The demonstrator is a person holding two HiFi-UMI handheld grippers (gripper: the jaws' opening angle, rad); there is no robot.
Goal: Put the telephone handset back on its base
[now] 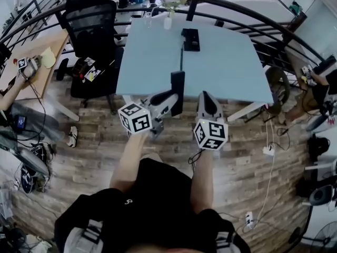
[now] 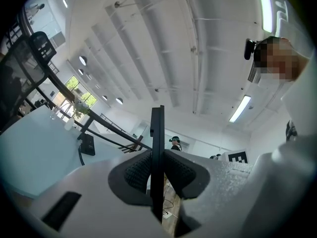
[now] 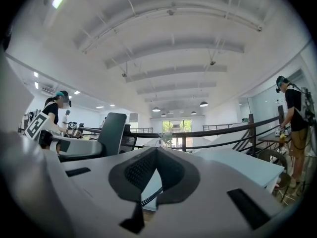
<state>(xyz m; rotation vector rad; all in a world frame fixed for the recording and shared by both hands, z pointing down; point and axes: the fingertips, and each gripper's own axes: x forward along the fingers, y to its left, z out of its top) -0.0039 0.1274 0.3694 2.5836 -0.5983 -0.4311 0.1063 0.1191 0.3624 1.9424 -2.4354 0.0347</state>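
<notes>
The black telephone handset (image 1: 178,88) stands upright over the near edge of the light blue table (image 1: 231,67), and my left gripper (image 1: 171,100) is shut on its lower part. In the left gripper view the handset (image 2: 157,133) shows edge-on, pinched between both pads. The black telephone base (image 1: 190,39) lies flat at the table's far middle, well beyond the handset; the left gripper view shows the base (image 2: 88,144) with a cord. My right gripper (image 1: 205,95) hovers just right of the handset, shut and empty (image 3: 156,150). A coiled cord (image 3: 148,198) hangs below its jaws.
A black office chair (image 1: 92,20) stands left of the table. A curved dark railing (image 1: 237,7) runs behind it. A small bottle (image 1: 168,21) and a plant sit at the table's far edge. Cables and a power strip (image 1: 268,151) lie on the wooden floor at the right.
</notes>
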